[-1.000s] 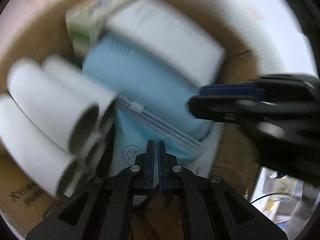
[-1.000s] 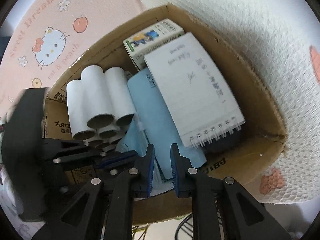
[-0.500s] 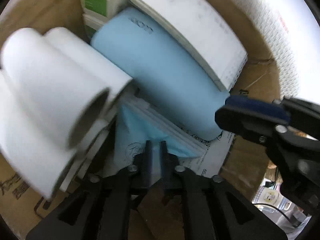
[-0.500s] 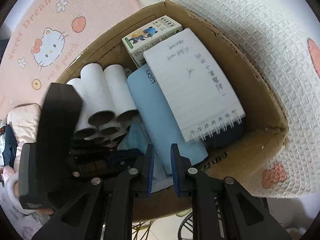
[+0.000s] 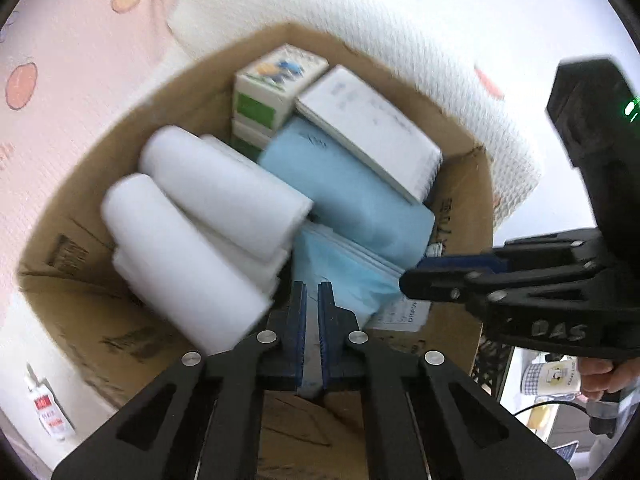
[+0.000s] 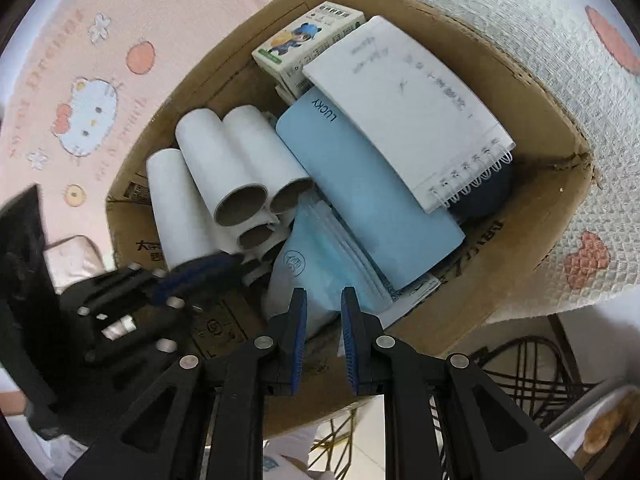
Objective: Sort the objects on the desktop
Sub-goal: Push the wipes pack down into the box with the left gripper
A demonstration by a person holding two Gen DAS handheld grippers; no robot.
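Left wrist: the left gripper (image 5: pixel 312 300) is closed and empty above the box (image 5: pixel 72 216); rolls (image 5: pixel 200 220) ahead-left, masks (image 5: pixel 340 268) just ahead.

Right wrist: the right gripper (image 6: pixel 323 312) is together, empty; masks (image 6: pixel 320 248) ahead, notebook (image 6: pixel 404 108) beyond.

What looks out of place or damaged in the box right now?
The cardboard box has a torn, ragged rim at its right corner. The spiral notebook lies tilted across the blue case, not flat. Nothing has spilled.

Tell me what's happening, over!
Both hand-held grippers, left and right, shut, empty. Cardboard box packed: tubes, notebook. Nothing blocking.
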